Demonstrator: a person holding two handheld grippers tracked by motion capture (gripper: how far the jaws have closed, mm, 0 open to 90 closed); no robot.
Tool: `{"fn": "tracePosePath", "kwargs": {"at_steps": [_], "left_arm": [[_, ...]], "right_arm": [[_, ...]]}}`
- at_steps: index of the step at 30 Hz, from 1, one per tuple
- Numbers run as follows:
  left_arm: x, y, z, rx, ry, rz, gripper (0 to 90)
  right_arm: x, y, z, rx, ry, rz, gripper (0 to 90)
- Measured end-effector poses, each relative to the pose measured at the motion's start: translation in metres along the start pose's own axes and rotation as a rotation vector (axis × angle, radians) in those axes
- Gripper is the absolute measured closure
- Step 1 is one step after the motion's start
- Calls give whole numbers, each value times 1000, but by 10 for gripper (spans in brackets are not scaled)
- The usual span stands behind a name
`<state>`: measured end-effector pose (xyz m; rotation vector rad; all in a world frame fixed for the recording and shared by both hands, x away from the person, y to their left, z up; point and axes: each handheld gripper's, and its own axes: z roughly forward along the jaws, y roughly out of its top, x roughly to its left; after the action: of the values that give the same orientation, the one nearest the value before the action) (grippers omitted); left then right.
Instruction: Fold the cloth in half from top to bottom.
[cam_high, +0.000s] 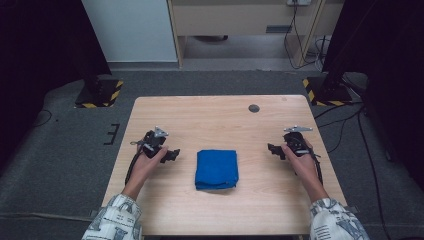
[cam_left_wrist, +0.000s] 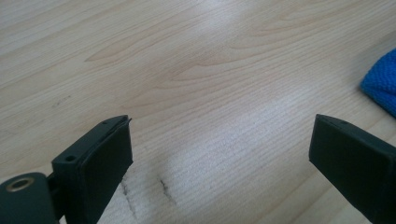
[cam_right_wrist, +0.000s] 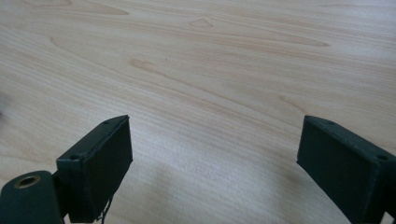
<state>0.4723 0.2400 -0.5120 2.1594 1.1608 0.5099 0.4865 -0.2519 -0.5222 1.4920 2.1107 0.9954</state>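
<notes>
- Two hand-held grippers on site, one per hand, both low over the tabletop (cam_high: 260, 190); nothing held in either.
- Left hand-held gripper (cam_high: 173, 154): jaws spread wide, pointing inward toward the cloth; bare wood between them in the left gripper view (cam_left_wrist: 219, 154); a blue corner of the cloth (cam_left_wrist: 380, 86) shows off to one side there, apart from the jaws.
- Right hand-held gripper (cam_high: 272, 149): jaws likewise spread wide, empty (cam_right_wrist: 212, 158); stands farther from the cloth than the left one.
- One blue cloth (cam_high: 216, 169): folded into a compact, roughly square pad; lies flat at the middle of the tabletop, toward the near edge, between the two grippers and touching neither.
- Handling, by judgement: light, soft, limp; knitted or towelling surface, so not slippery; not fragile; layers likely to slide apart or unfold if lifted by one ply alone.
- Suggested hold: pinch at an edge or corner, taking all layers for moving the pad whole; top layer only for unfolding; one corner per gripper keeps it from sagging.
- One small dark round mark (cam_high: 254, 108) at the far side of the tabletop; well apart from the cloth.
</notes>
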Motion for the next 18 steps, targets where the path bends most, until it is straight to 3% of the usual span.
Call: {"fn": "tracePosePath", "kwargs": {"at_steps": [6, 10, 18], "left_arm": [[1, 0, 15, 5, 9, -33, 53], [-1, 0, 21, 6, 16, -41, 53], [-2, -3, 28, 2, 19, -69, 37]], "right_arm": [[3, 2, 16, 31, -21, 14, 103], [6, 1, 21, 19, -44, 25, 98], [14, -1, 26, -1, -81, -10, 64]]}}
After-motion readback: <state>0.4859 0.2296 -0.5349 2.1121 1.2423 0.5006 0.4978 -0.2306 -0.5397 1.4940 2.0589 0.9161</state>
